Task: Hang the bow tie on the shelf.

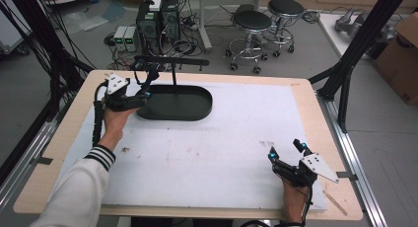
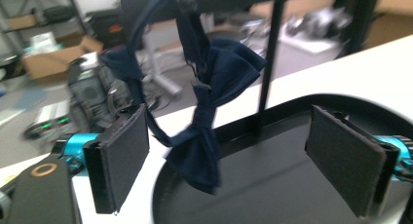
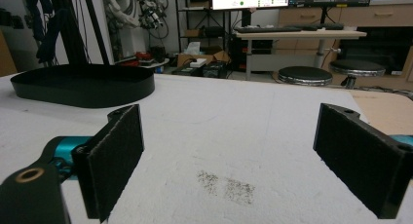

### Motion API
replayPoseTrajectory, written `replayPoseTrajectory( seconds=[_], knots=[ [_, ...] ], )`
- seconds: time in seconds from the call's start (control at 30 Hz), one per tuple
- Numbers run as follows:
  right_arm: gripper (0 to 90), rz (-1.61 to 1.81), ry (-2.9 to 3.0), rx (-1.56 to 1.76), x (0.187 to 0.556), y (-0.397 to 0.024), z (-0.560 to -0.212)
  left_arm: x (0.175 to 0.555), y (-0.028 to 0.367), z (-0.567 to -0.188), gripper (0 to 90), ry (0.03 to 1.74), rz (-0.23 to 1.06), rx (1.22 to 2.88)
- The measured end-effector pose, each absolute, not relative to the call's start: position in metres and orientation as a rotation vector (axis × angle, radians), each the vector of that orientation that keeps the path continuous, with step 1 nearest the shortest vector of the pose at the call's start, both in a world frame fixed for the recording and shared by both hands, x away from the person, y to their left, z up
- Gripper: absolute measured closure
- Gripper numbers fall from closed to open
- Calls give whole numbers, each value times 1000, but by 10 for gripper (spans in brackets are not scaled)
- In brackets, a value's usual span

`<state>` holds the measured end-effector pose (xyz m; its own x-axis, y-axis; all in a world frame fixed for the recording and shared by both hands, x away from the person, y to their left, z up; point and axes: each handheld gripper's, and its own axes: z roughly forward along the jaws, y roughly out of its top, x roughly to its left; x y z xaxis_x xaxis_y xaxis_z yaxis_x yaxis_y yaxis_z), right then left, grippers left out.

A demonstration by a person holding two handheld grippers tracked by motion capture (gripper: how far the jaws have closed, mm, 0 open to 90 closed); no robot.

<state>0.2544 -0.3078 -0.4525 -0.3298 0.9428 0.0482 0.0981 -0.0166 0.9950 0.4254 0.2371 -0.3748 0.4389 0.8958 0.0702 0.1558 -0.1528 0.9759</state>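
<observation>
Now the navy bow tie (image 2: 209,112) hangs by its strap from the crossbar of the black stand (image 1: 173,69), dangling over the near end of the stand's oval base tray (image 1: 197,106) at the far left of the white table (image 1: 207,153). It looks slightly tilted, the bow drooping below the loop, and nothing grips it. The left gripper (image 1: 143,94) sits just beside it with its jaws spread wide and nothing between the pads, the tie a little beyond them and free. I would judge the hanging step nearly done: the careful thing here is to draw that gripper straight back, level and slow, so neither pad snags the strap or drags the tie off the bar, and to keep clear of the upright post. Over at the near right of the table the right gripper (image 1: 287,150) rests low on the cloth, jaws likewise wide apart and empty, well away from the stand.
</observation>
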Motion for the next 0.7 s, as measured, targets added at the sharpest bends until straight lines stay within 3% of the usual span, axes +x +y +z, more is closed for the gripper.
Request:
replayPoseTrajectory(
  seconds=[0.2,0.5,0.7],
  knots=[
    [102,1431,1512,1129,255,-308,-452,390,251,-380,161,843,805,1536],
    [102,1416,1517,1115,255,-306,-452,307,279,-431,161,763,827,1454],
    [102,1413,1509,1114,255,-307,-452,292,295,-446,161,795,769,1443]
  ],
)
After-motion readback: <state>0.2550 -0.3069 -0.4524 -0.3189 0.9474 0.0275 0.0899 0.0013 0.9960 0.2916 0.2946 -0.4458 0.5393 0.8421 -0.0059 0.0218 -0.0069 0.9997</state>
